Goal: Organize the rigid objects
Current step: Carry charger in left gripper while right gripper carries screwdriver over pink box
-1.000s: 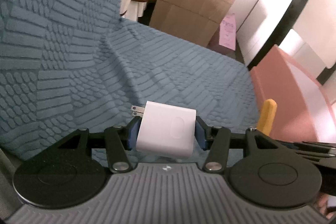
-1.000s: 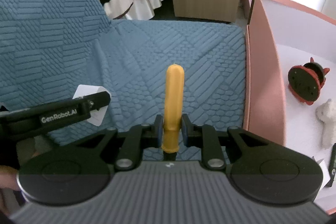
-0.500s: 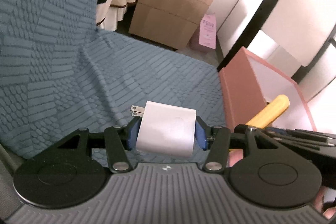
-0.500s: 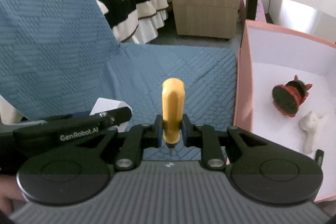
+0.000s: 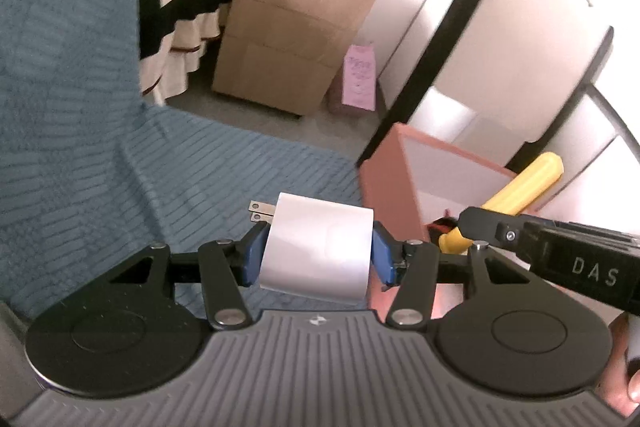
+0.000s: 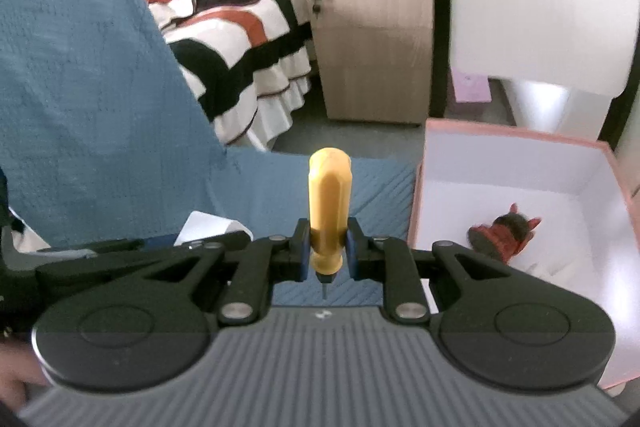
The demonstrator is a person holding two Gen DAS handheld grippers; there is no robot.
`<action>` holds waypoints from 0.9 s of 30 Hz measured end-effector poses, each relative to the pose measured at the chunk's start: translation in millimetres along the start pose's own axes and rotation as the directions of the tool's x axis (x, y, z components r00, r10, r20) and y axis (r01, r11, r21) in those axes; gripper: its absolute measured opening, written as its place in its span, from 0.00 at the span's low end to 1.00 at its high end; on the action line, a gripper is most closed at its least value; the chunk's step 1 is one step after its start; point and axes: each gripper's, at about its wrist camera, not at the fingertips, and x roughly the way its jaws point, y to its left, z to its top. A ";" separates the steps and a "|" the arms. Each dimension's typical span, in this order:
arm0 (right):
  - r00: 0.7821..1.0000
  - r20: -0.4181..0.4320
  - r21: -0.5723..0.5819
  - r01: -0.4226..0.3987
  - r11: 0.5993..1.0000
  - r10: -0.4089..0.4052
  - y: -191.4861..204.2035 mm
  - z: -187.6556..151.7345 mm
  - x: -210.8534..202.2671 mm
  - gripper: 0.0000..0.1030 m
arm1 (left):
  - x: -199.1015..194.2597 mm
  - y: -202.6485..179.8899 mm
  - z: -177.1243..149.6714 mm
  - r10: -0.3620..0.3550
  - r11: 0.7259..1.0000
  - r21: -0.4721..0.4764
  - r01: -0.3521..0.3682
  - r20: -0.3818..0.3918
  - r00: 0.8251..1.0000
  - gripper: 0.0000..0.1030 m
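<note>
My left gripper [image 5: 317, 254] is shut on a white plug-in charger [image 5: 316, 251], its two metal prongs pointing left, held above the blue textured sofa cover [image 5: 120, 187]. My right gripper [image 6: 328, 254] is shut on a yellow-handled screwdriver [image 6: 329, 203], handle pointing away, thin metal tip toward the camera. The screwdriver also shows in the left wrist view [image 5: 520, 191], over the pink box [image 5: 384, 187]. In the right wrist view the pink box [image 6: 416, 203] stands to the right, white inside, holding a red and black figure [image 6: 504, 231].
The blue cover [image 6: 80, 127] rises as a sofa back on the left. Beyond the seat are a striped bed [image 6: 240, 39], a wooden cabinet [image 6: 372, 47] and a small pink carton [image 5: 360, 79] on the floor. A black post [image 6: 438, 7] stands behind the box.
Both grippers have risen and tilted up, still holding their objects. The box has come closer to both, and more of the room beyond the sofa shows.
</note>
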 end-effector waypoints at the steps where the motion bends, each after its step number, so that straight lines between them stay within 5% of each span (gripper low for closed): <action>1: 1.000 0.006 0.002 0.001 1.000 -0.001 -2.1 2.4 -3.0 0.21 | -1.8 -6.5 2.9 -0.006 1.000 0.004 0.006 0.003 1.000 0.58; 14: 0.995 0.088 0.006 0.045 0.999 -0.046 -49.7 32.1 -55.3 0.21 | -13.0 -93.1 40.5 -0.089 0.994 0.060 0.086 0.045 0.995 0.58; 27: 0.987 0.081 0.075 0.136 0.988 -0.142 -125.1 20.4 -78.0 0.21 | 19.1 -179.1 37.3 -0.168 0.978 0.122 0.167 0.006 0.986 0.58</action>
